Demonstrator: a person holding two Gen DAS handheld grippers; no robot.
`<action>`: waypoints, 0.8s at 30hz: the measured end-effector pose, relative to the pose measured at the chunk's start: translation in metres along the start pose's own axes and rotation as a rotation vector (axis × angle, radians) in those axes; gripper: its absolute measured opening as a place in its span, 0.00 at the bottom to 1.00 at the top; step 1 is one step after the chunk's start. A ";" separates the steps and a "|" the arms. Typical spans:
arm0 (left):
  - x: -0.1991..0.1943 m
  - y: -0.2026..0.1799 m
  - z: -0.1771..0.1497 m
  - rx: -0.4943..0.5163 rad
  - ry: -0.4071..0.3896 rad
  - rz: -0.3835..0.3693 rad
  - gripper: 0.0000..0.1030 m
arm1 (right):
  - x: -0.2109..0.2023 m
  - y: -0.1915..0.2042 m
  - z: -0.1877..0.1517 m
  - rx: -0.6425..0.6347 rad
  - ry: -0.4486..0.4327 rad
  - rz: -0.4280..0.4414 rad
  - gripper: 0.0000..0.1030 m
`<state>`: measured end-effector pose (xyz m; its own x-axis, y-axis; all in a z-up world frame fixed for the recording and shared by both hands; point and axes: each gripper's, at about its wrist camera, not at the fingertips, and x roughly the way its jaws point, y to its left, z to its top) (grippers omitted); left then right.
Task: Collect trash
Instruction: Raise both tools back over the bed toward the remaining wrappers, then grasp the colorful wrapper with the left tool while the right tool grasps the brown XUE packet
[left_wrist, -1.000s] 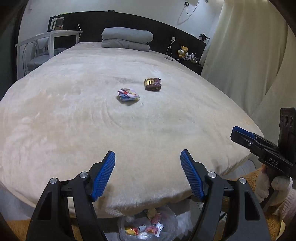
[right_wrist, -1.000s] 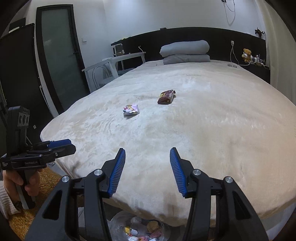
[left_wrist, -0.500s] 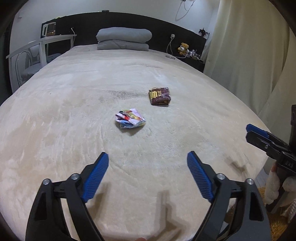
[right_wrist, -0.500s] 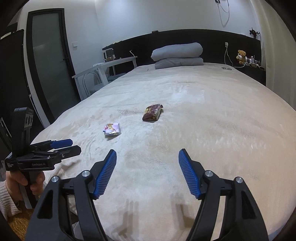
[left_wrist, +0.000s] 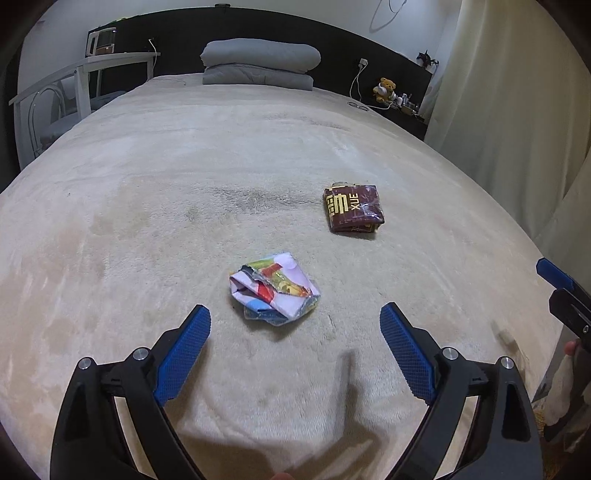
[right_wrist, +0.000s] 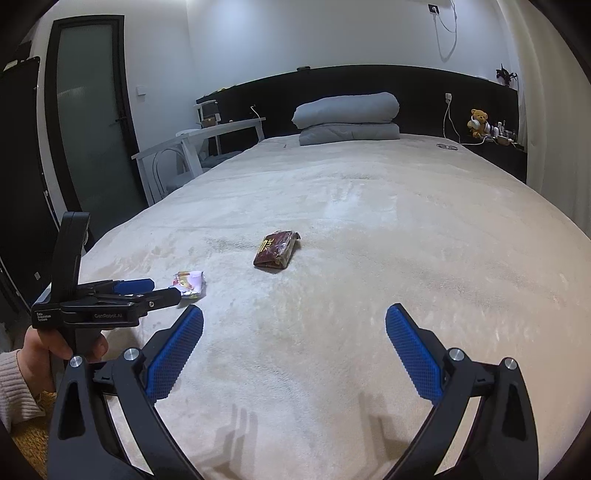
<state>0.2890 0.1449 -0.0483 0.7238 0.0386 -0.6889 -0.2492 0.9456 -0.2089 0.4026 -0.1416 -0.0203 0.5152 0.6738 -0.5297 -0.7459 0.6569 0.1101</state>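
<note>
A crumpled colourful wrapper (left_wrist: 275, 291) lies on the beige bed cover (left_wrist: 184, 229), just ahead of my open, empty left gripper (left_wrist: 295, 328). A dark brown snack packet (left_wrist: 352, 208) with gold lettering lies farther off to the right. In the right wrist view the brown packet (right_wrist: 277, 251) lies ahead of my open, empty right gripper (right_wrist: 295, 325). The colourful wrapper (right_wrist: 190, 282) shows there at the left, with the left gripper (right_wrist: 166, 291) right beside it.
Folded grey bedding (left_wrist: 258, 62) lies at the black headboard. A white table and chair (right_wrist: 192, 151) stand to the bed's left by a dark door (right_wrist: 92, 122). A teddy bear (right_wrist: 478, 122) and cables sit on the right ledge. Curtains (left_wrist: 517, 92) hang at the right.
Both grippers have moved forward over the bed towards the two pieces of trash and opened wider. The bag of trash below the bed edge has dropped out of view.
</note>
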 end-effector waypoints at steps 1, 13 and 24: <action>0.006 -0.001 0.001 0.013 0.009 0.014 0.88 | 0.002 -0.001 0.001 -0.004 0.000 -0.004 0.95; 0.041 -0.002 0.009 0.071 0.056 0.083 0.68 | 0.034 -0.015 0.009 -0.024 0.015 -0.024 0.95; 0.036 -0.003 0.010 0.109 0.051 0.091 0.56 | 0.057 -0.016 0.015 -0.016 0.034 -0.024 0.95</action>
<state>0.3225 0.1469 -0.0657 0.6673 0.1118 -0.7363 -0.2386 0.9687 -0.0691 0.4498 -0.1085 -0.0399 0.5189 0.6454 -0.5605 -0.7401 0.6673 0.0832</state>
